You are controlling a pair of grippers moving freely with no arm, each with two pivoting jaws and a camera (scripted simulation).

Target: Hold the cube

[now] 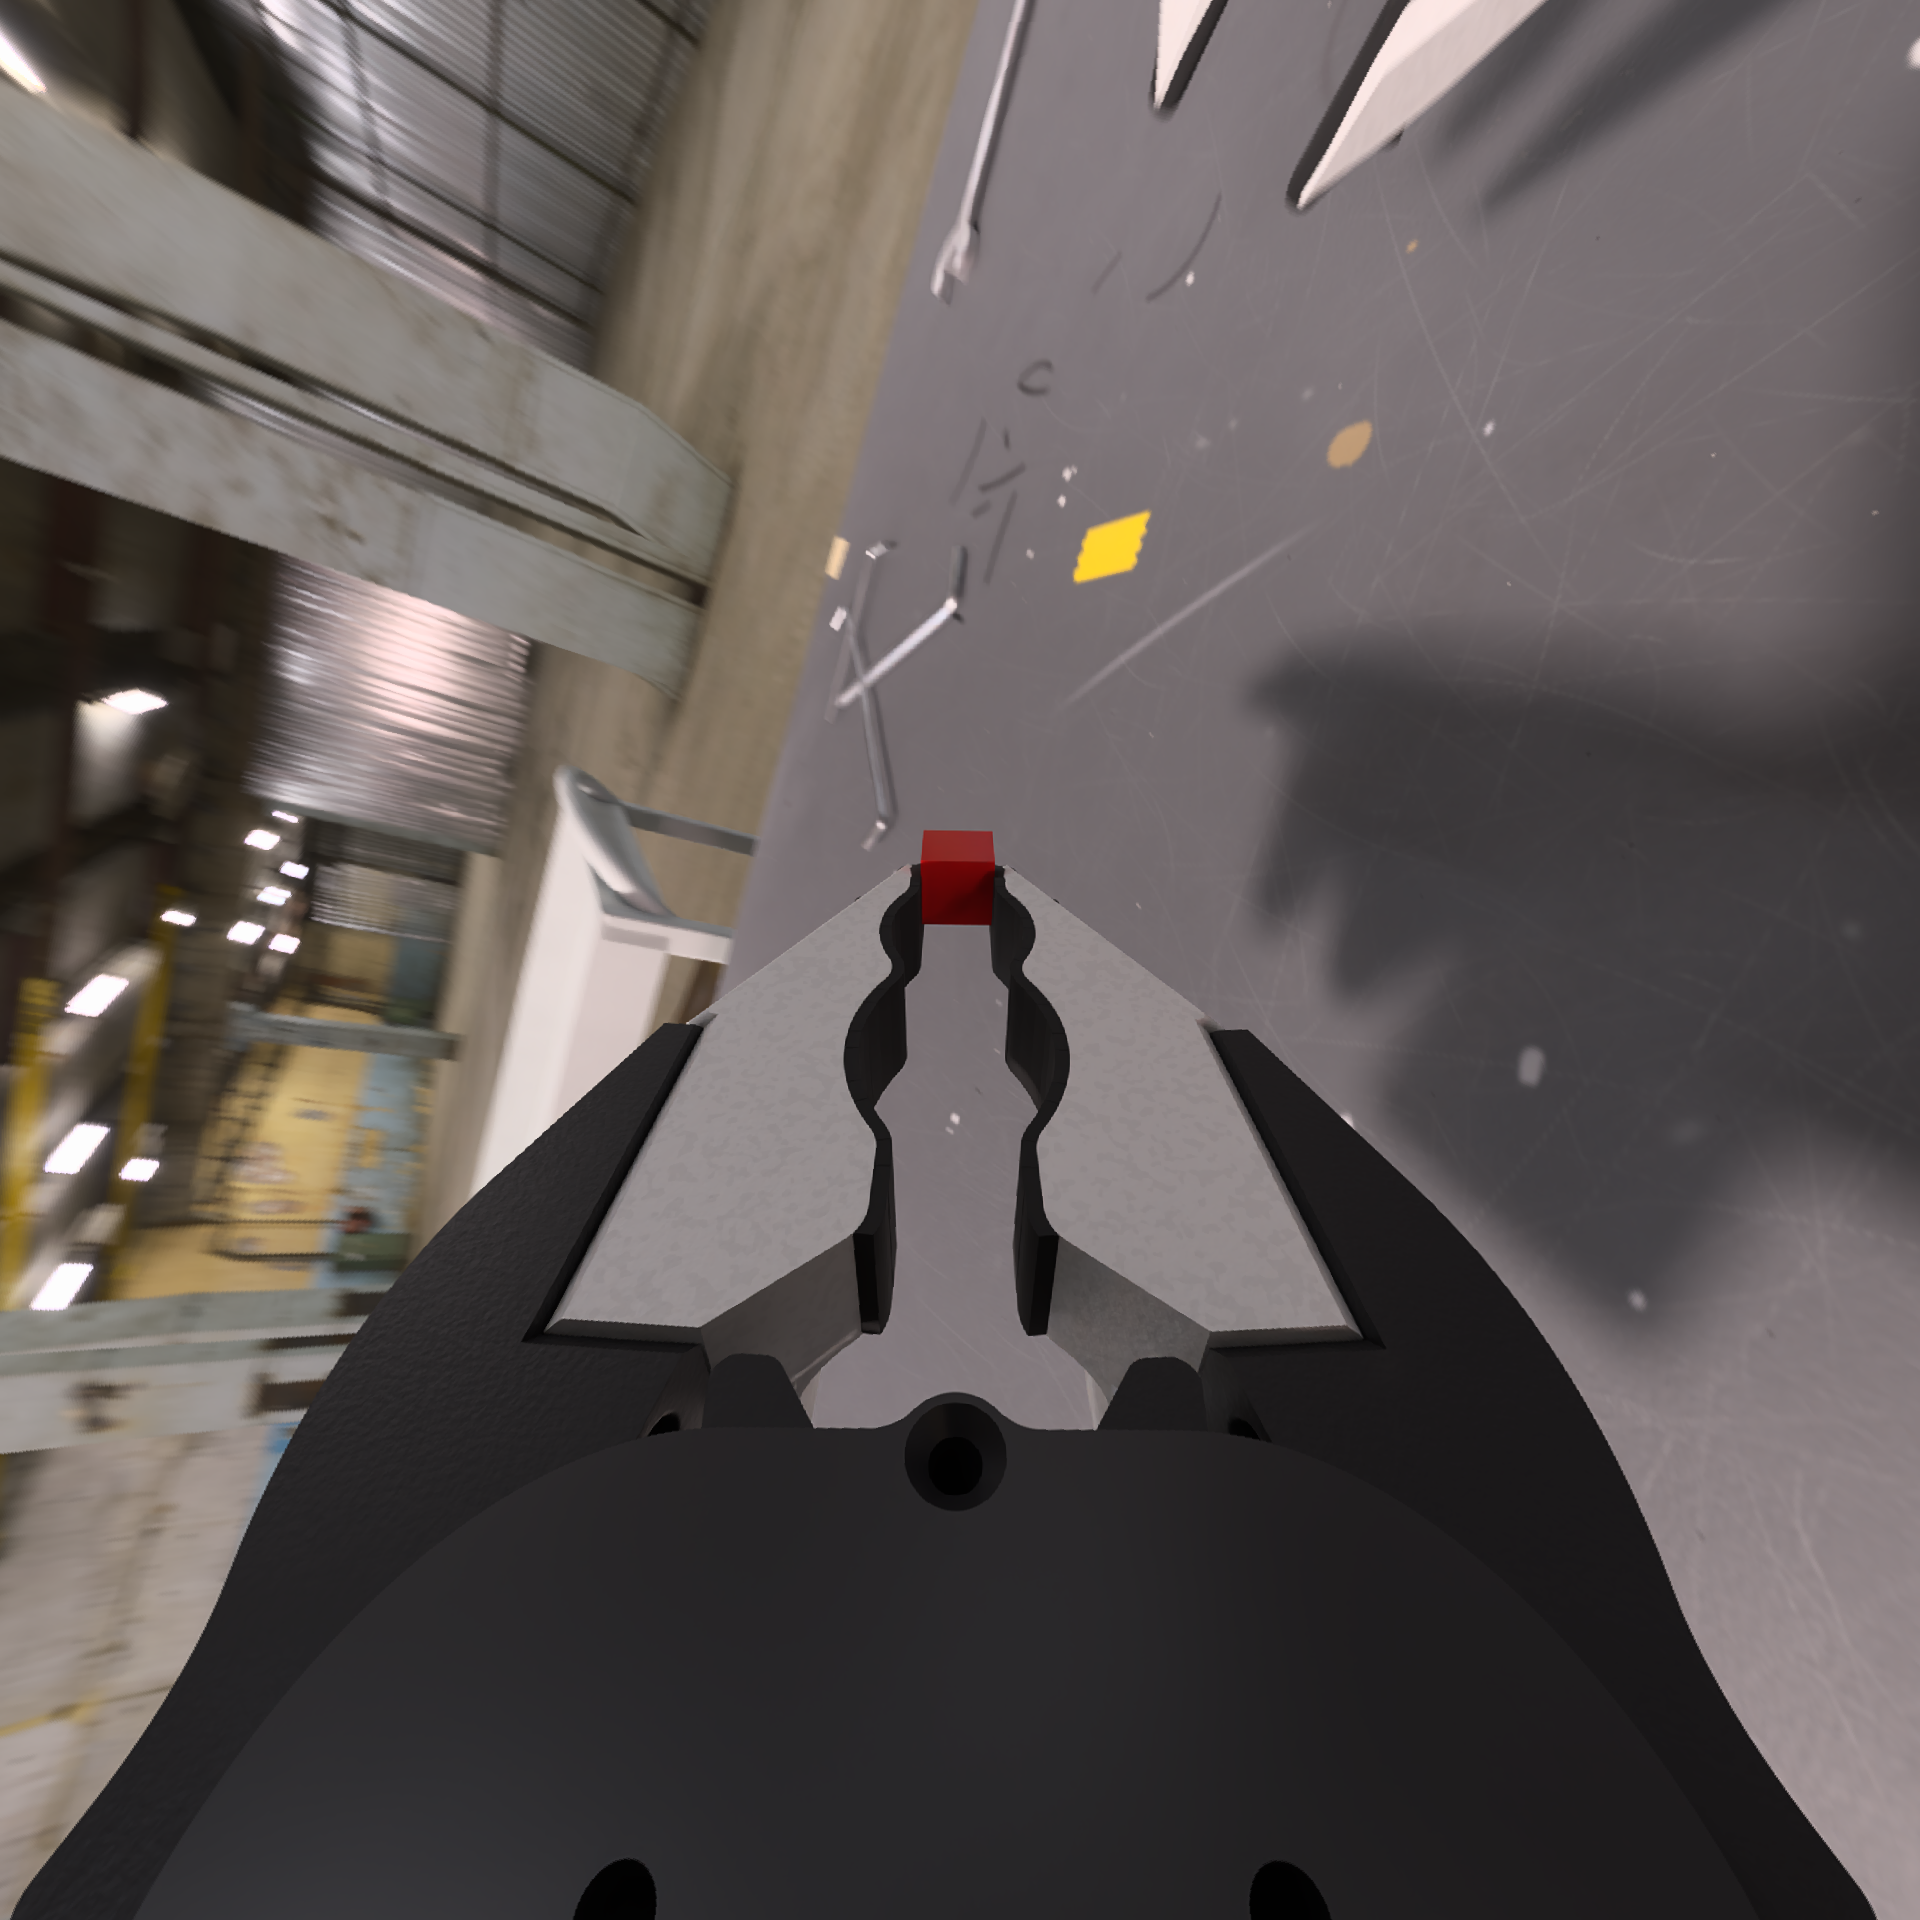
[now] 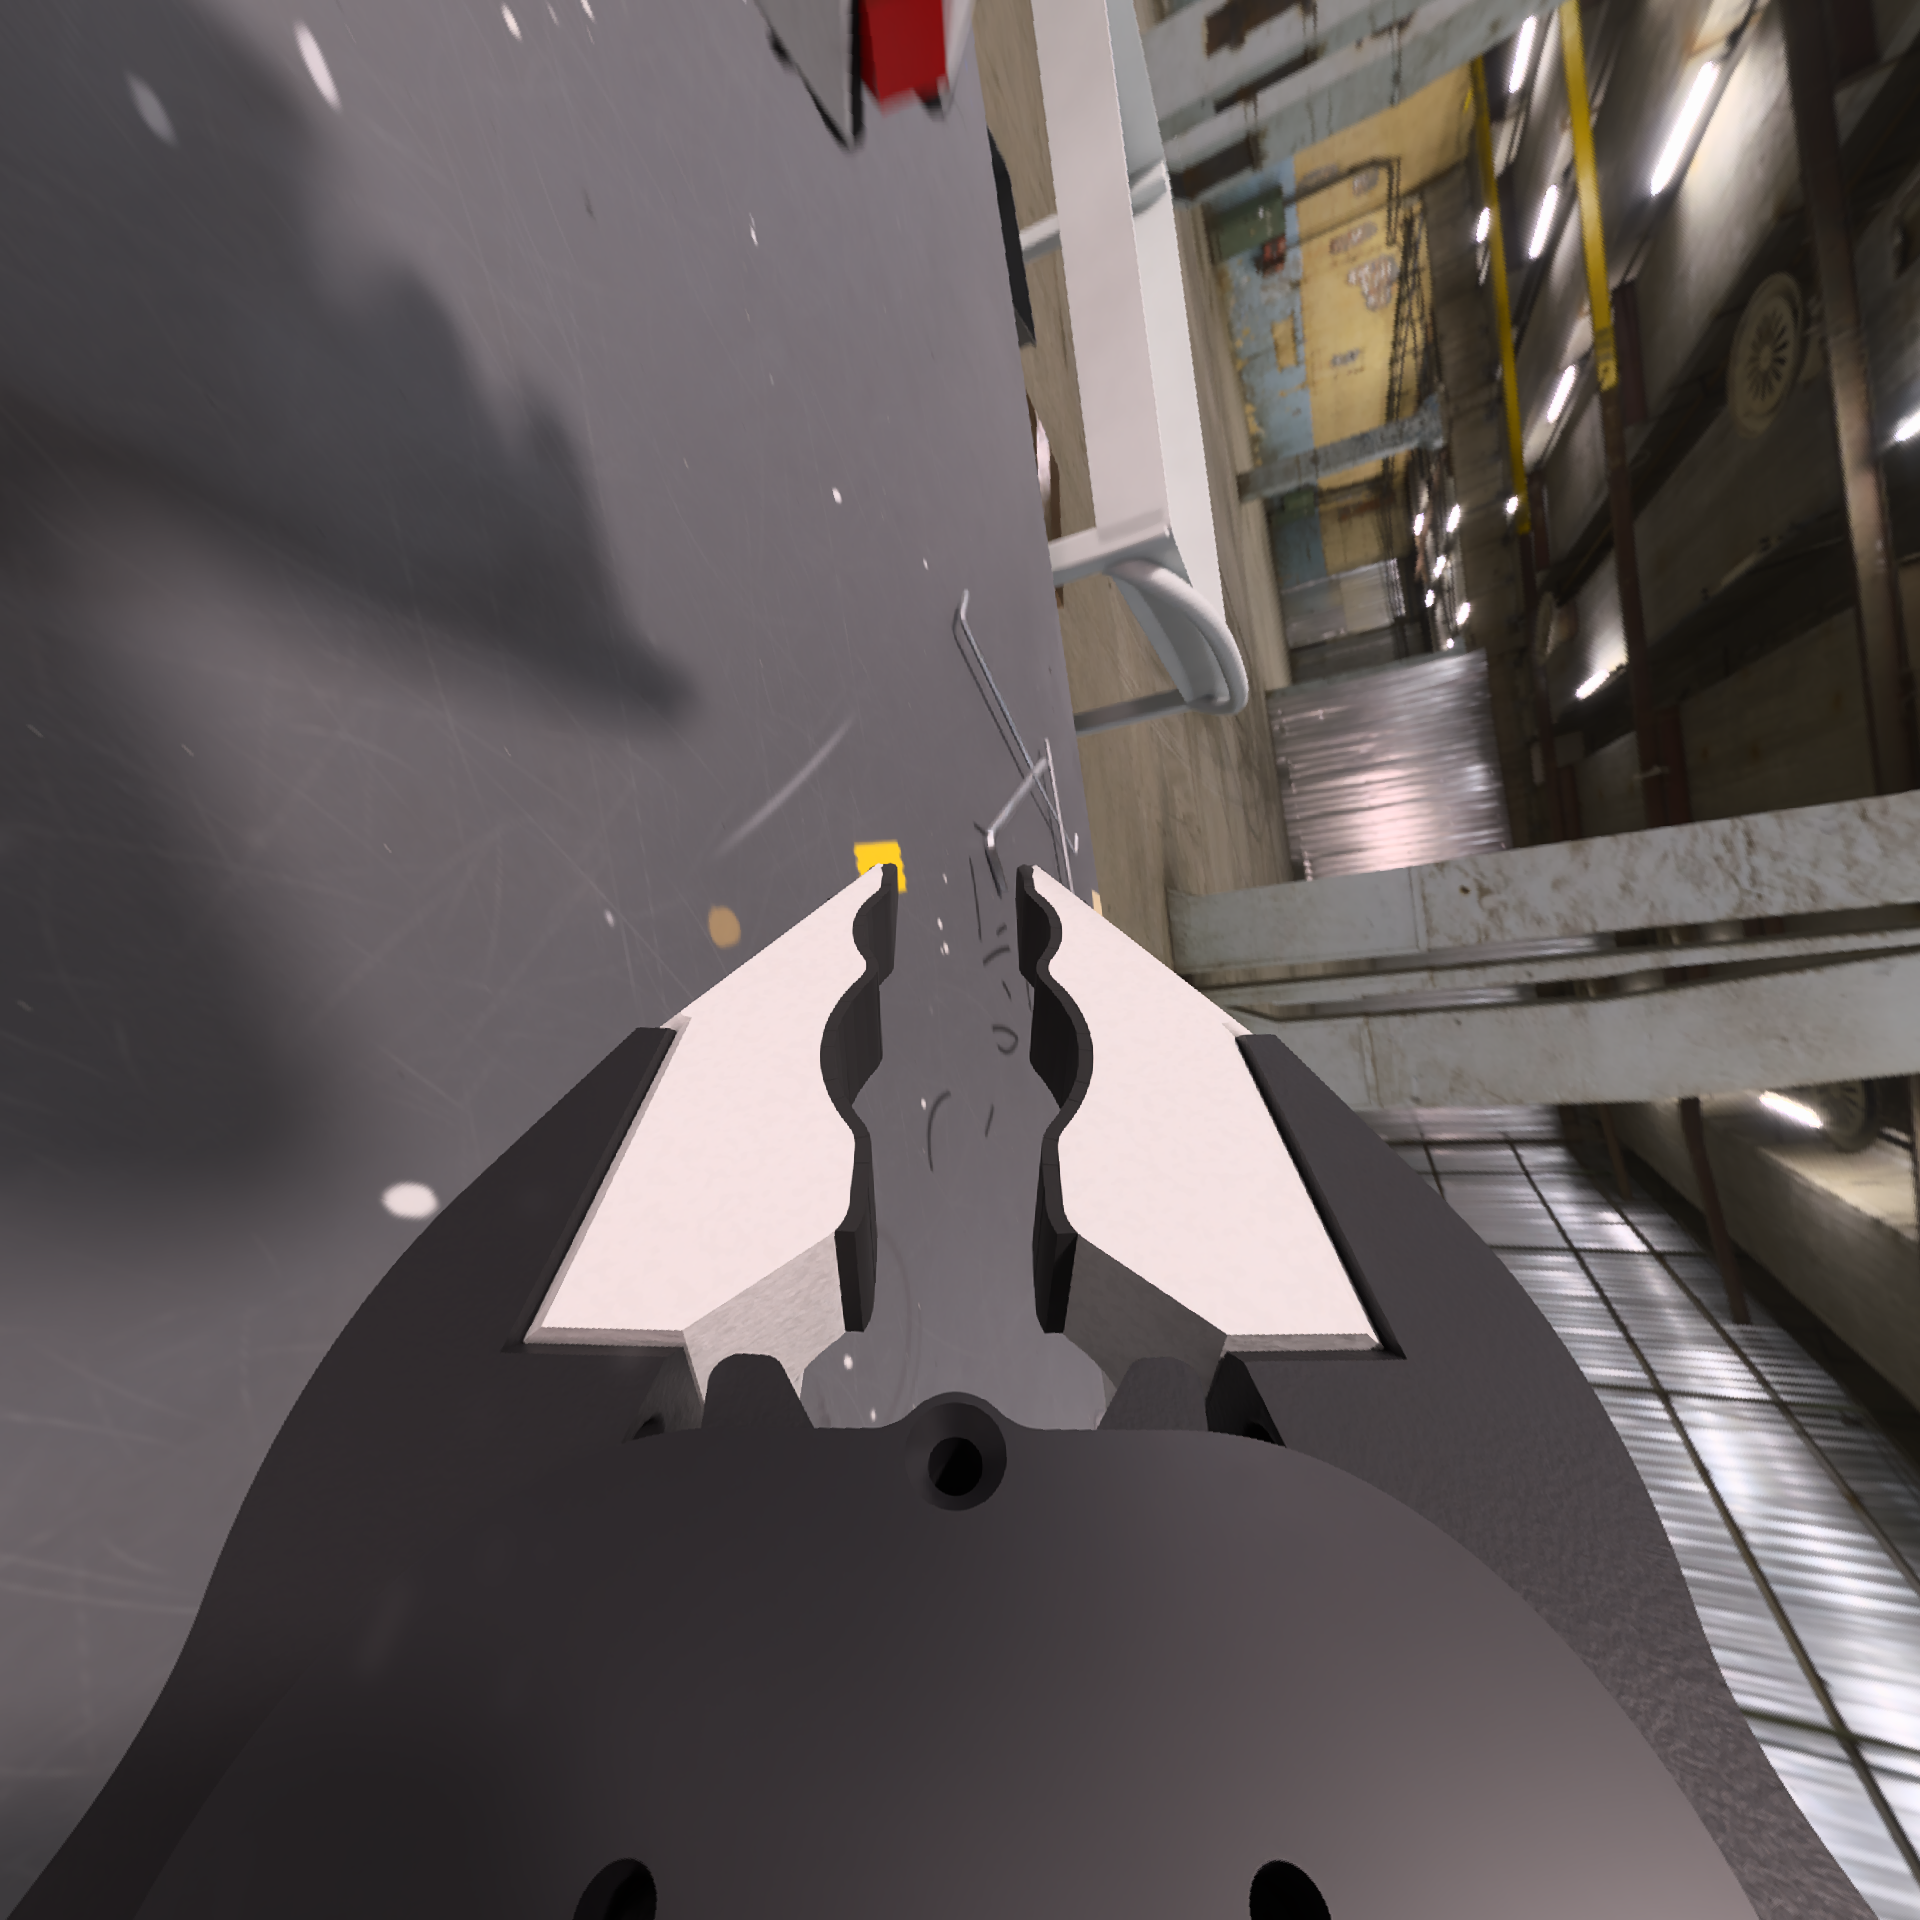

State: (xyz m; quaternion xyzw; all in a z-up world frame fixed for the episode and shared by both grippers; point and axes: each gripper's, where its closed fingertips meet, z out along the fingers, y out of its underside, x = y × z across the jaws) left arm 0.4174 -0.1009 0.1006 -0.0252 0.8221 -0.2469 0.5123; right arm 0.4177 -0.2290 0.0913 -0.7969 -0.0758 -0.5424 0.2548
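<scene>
A: Between the left gripper (image 1: 957, 883) tips, right at the very ends: red cube (image 1: 957, 878), pinched from both sides by the dark pads (image 1: 914, 904). About half of it poking out past the tips. Nothing deeper in, just bare gap behind it down toward the palm.

B: Touching the table (image 1: 1558, 935) or lifted?

A: Can't tell from that angle. Grey scratched top behind and beyond the fingers, that's all. Past the tips, a bit left: crossed hex keys (image 1: 883, 665). Farther out and slightly right: yellow patch (image 1: 1112, 545), then a tan spot (image 1: 1349, 445).

B: And the right gripper (image 2: 954, 883)?

A: Spread apart, holding nothing. Only tabletop (image 2: 416, 727) showing between the fingers (image 2: 769, 1122). Yellow patch (image 2: 871, 856) peeking out just behind the left fingertip, tan spot (image 2: 724, 925) off to the left of it, hex key (image 2: 1013, 800) beyond the tips.

B: Cube visible from that side?

A: Yep, far ahead and well above the tips, at the top edge of the right wrist view: cube (image 2: 904, 47) cut off by the frame, with the dark tip of the other gripper (image 2: 821, 73) just beside it. Well apart from the right fingers.
</scene>
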